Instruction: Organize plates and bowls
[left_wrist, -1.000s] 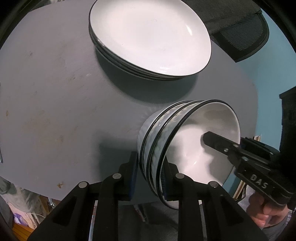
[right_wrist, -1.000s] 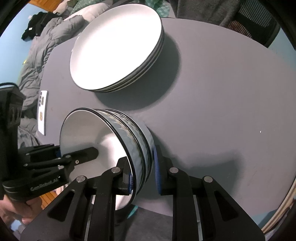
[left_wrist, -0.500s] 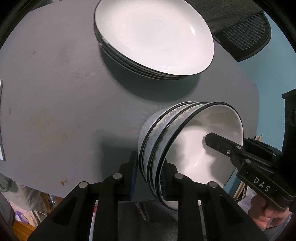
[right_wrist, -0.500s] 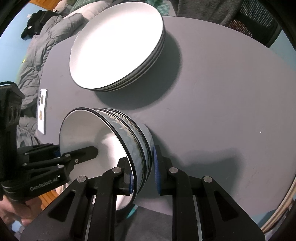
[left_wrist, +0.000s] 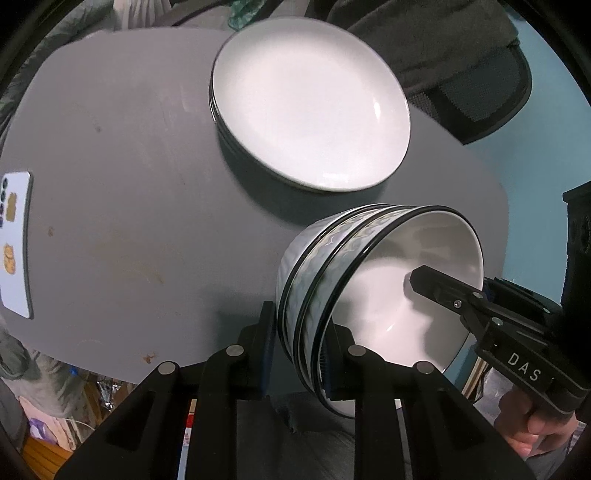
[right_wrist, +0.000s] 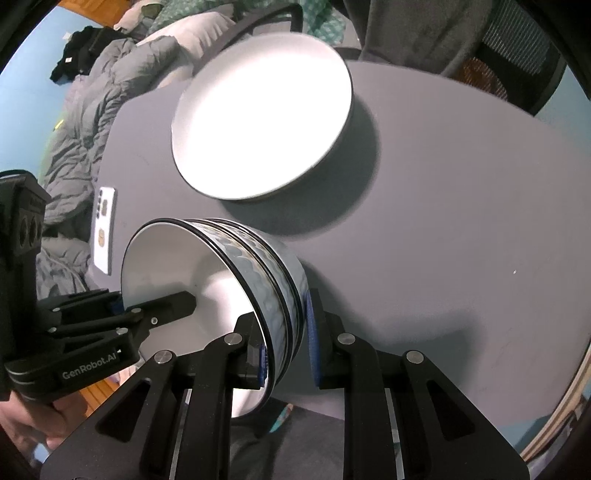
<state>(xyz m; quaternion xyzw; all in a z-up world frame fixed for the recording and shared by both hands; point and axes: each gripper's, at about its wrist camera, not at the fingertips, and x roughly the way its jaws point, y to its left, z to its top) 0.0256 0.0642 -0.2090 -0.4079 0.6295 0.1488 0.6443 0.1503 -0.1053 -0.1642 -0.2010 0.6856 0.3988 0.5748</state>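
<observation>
- The nested bowls (left_wrist: 354, 280) hang tilted just above the near edge of the grey table (left_wrist: 129, 206), close to the stack of plates (left_wrist: 314, 103).
- The left gripper (left_wrist: 301, 354) is clamped on one side of their rims, and the right gripper (right_wrist: 284, 347) on the opposite side.
- The step in hand looks like carrying the bowls; next, both hands must travel evenly and set them down level.

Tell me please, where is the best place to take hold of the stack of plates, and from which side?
Grip the stack of plates at its rim, coming in low from the side toward the bowls, where bare table leaves room. The plates lie flat and wide, so only the raised edge offers anything a tool could close on. Taking all of them at once looks risky; the top plate alone seems safer.
</observation>
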